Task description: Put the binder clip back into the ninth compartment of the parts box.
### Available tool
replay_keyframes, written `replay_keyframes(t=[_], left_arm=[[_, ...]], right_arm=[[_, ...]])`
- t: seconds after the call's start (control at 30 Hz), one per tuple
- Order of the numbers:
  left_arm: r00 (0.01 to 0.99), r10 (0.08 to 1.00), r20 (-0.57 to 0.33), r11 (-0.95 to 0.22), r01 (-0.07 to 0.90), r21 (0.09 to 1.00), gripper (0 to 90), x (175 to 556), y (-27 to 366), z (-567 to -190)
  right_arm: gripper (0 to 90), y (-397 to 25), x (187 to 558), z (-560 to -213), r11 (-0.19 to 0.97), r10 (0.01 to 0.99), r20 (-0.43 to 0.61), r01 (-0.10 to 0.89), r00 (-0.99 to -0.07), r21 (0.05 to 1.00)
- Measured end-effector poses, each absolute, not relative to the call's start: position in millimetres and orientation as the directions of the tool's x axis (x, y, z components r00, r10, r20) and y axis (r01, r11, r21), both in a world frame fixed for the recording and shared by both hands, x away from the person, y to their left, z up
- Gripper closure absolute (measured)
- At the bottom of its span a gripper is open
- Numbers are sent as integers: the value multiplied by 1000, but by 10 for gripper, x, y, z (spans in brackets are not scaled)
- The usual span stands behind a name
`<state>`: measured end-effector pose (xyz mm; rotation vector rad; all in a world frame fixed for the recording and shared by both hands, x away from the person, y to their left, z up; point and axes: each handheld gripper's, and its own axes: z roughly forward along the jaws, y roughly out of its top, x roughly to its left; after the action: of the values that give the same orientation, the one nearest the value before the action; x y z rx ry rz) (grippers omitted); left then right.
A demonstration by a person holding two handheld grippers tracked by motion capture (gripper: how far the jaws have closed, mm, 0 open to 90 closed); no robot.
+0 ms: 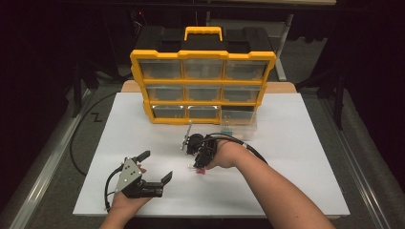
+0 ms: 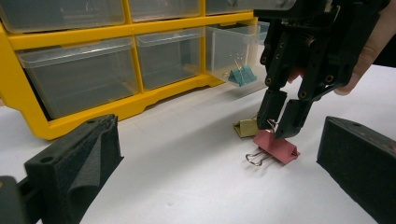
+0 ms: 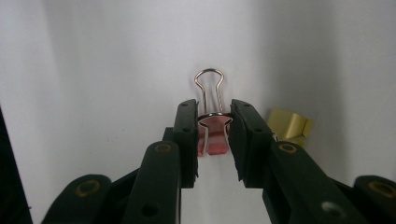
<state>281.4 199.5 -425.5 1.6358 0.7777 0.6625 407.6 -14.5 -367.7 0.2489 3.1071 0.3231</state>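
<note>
A pink binder clip [image 3: 212, 143] lies on the white table top, one wire handle flat and the other standing up. My right gripper [image 3: 214, 135] points down at it, its two jaws pressed on either side of the raised handle. From the left gripper view the same pink clip [image 2: 279, 147] rests on the table under the right gripper [image 2: 280, 124]. Close beside it lies a gold binder clip [image 2: 244, 127]. My left gripper [image 1: 155, 166] hovers open at the front left, jaws wide apart and holding nothing. In the high view the right gripper [image 1: 196, 166] sits mid-table.
A yellow drawer organizer [image 1: 203, 57] stands at the back of the white board [image 1: 286, 181]. Its bottom right clear drawer [image 1: 239, 125] is pulled out on the table, with a teal binder clip [image 2: 242, 75] inside. Cables trail from both grippers.
</note>
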Motion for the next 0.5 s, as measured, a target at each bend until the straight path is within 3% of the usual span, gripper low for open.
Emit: replay_keyframes(t=[0.5], left_arm=[[621,783,14,-129,141,982,2,2819,1996,-4257]], right_arm=[[747,-180,4005,-3591,964,142,14,141,-990,224]])
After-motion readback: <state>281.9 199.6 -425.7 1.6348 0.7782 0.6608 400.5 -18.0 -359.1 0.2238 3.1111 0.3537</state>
